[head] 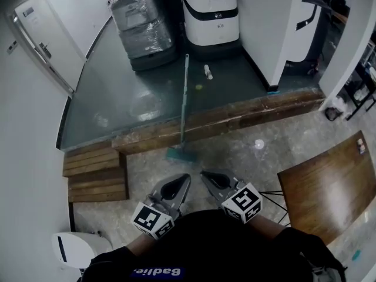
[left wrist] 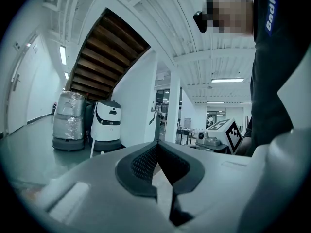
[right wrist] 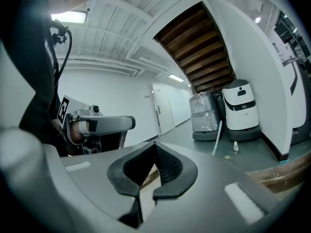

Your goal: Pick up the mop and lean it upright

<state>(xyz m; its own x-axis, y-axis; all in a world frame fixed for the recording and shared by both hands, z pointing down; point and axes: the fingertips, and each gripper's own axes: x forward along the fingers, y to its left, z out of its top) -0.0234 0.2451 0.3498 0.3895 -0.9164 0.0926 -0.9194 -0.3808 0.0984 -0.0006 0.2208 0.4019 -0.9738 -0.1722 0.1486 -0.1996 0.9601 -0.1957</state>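
A person on the near side of the room holds the left gripper [head: 183, 179] and the right gripper [head: 205, 174] side by side at waist level. Both point toward the mop [head: 183, 107] just ahead. The fingers of each are closed together with nothing between them.

The mop has not been picked up. Its head sits on the lower floor against the wooden step [head: 235, 115]. Its handle runs away over the raised grey floor toward a white machine [head: 210, 10] at the far wall, and it seems to lie flat rather than lean, though the angle is hard to judge from here.

The task looks to be at the approach stage. The next move likely calls for one pair of fingers to open, drop to the handle just past the step, and close on it before the mop is raised upright.
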